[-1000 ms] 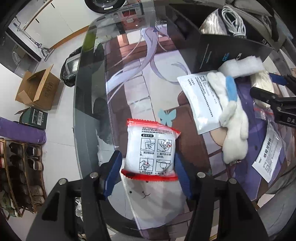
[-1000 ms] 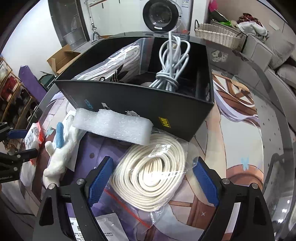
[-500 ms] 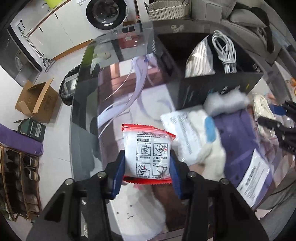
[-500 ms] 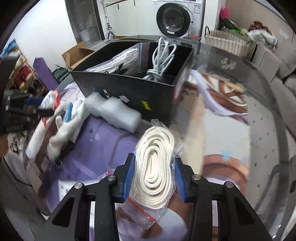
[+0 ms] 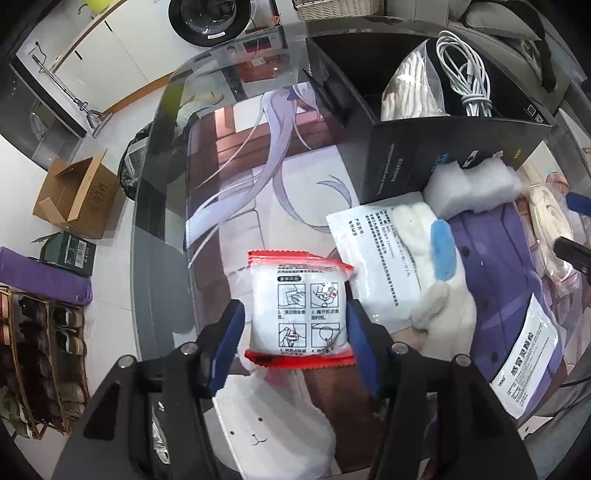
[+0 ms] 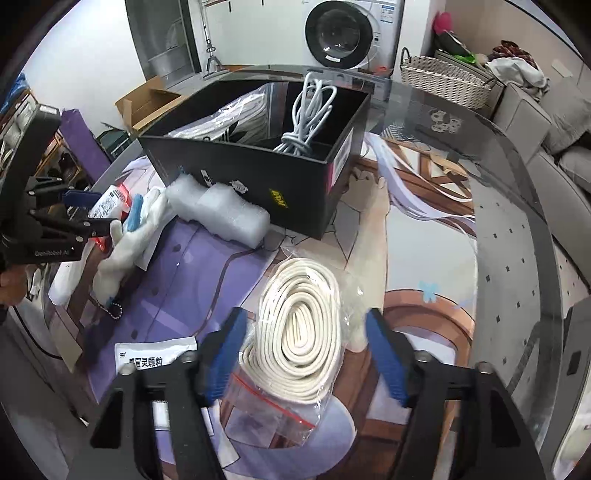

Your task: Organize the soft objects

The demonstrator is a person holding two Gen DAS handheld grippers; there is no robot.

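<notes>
Glass formed the round tabletop [image 5: 155, 206], which carried a printed cartoon mat, and beyond it stood a washing machine [image 6: 341, 35] and a wicker basket [image 6: 443, 75]. On the left side, the left gripper [image 5: 295, 338] had its blue jaws pressed against both flanks of a red-edged white packet [image 5: 300, 314], which sat squarely between them, its bottom edge just ahead of the jaw roots. The right gripper [image 6: 306, 356] had its jaws spread wider than the bagged coil of white rope [image 6: 301, 332] lying between them; the left jaw stood just beside the coil, the right jaw apart from it, though whether the loose plastic touched either pad could not be told. Farther on sat a black box [image 6: 258, 171] holding a white cable [image 6: 308, 122] and another bagged item, partly hidden behind the wall. Against the box's front lay a white foam block [image 6: 221, 210], and near it a white plush toy [image 5: 436, 269] with a blue ear rested partly on a flat white sachet [image 5: 369, 258]. Another sachet [image 5: 524, 354] lay at the mat's near edge, its print too small to read.
</notes>
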